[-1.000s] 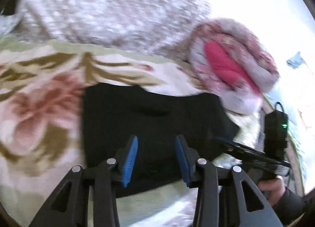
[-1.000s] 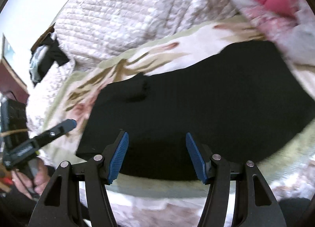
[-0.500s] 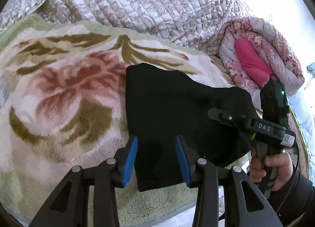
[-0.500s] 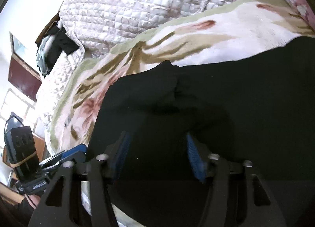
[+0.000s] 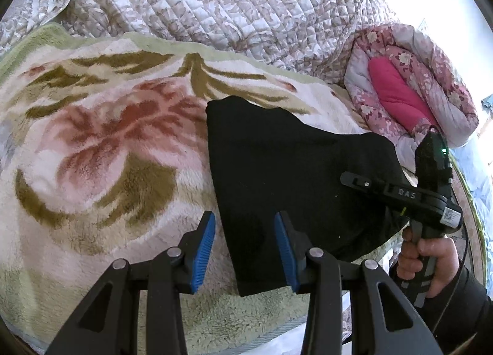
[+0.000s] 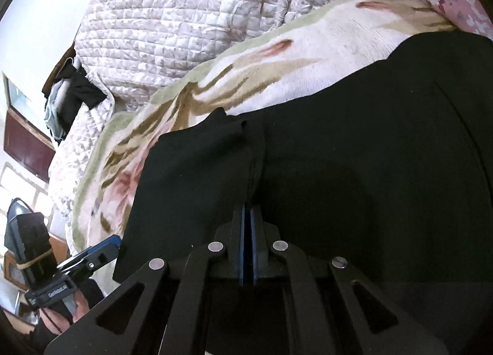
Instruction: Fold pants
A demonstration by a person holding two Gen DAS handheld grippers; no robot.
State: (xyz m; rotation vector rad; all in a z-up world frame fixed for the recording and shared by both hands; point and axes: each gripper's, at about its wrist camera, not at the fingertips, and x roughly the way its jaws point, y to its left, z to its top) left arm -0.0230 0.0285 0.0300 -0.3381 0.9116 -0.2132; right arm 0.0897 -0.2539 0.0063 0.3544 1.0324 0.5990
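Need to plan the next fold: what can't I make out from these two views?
- Right wrist view: pants run off the right edge; extent unseen.
- Right gripper shut on pants; layers pinched unclear.
- Left wrist view: right gripper covers the pants' right edge.

Black pants [image 5: 295,176] lie folded on a floral plush blanket [image 5: 101,151].
The plain dark fabric spreads flat with 1 squared corner toward the blanket's near edge; in the right wrist view a seam runs down the pants [image 6: 354,170], where a ridge of cloth is pinched up from the surface.
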